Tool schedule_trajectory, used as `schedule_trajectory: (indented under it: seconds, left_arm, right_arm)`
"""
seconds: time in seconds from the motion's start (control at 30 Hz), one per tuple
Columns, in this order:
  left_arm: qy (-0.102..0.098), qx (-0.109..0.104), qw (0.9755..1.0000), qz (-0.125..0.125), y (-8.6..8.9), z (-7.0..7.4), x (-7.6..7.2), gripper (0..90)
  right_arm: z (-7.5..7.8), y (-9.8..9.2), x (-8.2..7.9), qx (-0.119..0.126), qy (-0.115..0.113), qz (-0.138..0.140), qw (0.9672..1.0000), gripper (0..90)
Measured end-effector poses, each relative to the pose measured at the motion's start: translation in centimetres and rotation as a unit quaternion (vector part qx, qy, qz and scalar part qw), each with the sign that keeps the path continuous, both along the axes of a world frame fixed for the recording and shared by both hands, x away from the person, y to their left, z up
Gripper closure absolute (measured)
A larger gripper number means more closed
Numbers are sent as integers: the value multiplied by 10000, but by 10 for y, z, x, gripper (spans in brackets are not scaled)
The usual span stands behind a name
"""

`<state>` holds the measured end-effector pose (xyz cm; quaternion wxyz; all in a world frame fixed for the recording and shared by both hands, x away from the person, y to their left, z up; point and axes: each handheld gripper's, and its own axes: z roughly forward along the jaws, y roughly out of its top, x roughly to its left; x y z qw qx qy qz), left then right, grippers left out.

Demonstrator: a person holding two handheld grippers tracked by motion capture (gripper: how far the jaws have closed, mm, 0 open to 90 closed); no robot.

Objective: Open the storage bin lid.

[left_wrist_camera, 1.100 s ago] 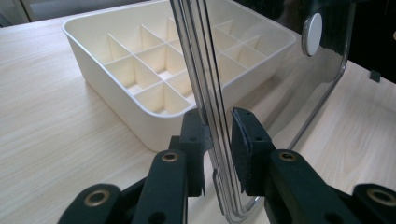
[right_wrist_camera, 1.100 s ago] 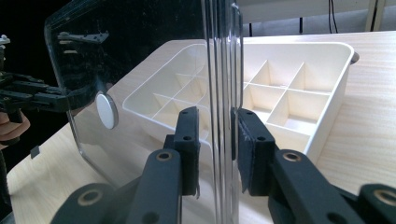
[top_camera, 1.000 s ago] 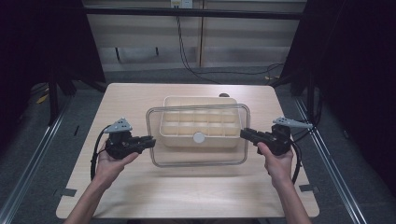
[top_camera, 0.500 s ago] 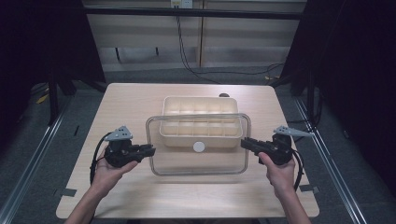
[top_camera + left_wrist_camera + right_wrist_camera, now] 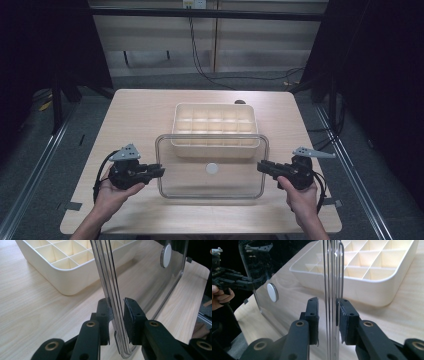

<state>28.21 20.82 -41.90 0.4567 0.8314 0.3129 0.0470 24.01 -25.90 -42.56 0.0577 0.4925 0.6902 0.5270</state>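
The left gripper point(image 5: 159, 171) clamps the left edge of the clear lid point(image 5: 212, 184); the right gripper point(image 5: 261, 166) clamps its right edge; the lid hangs level between them above the table point(image 5: 135, 115), its far edge over the near side of the cream tray point(image 5: 216, 131) of compartments.
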Motion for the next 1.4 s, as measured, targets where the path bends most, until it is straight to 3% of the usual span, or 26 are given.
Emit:
schedule_trajectory:
  seconds: [0.23,0.57,0.7,0.87,0.93,1.1,1.3,1.4]
  left_arm:
    - [102,74,9999,-73,0,-7,-9,751]
    - [272,183,9993,-176,-2,-17,-21,747]
    - [247,257,9990,-281,-2,-21,-24,720]
    - [284,252,9989,-291,-3,-25,-19,701]
    - [295,243,9989,-278,-4,-27,-17,689]
    - [376,182,9988,-269,-4,-33,-11,667]
    - [383,205,9990,-112,-4,-36,-7,635]
    - [400,202,9990,-33,-4,-37,-5,625]
  right_arm:
    - [-10,-1,-12,36,254,67,9996,722]
    - [-19,-1,-24,-42,403,132,9991,721]
    - [-24,0,-27,-59,481,169,9987,724]
    - [-28,0,-23,-99,466,139,9988,723]
    - [-29,2,-21,-231,427,122,9987,712]
    - [-34,2,-15,-211,478,137,9985,697]
    - [-36,7,-9,-364,529,102,9979,677]
    - [-34,13,-8,-555,564,143,9968,661]
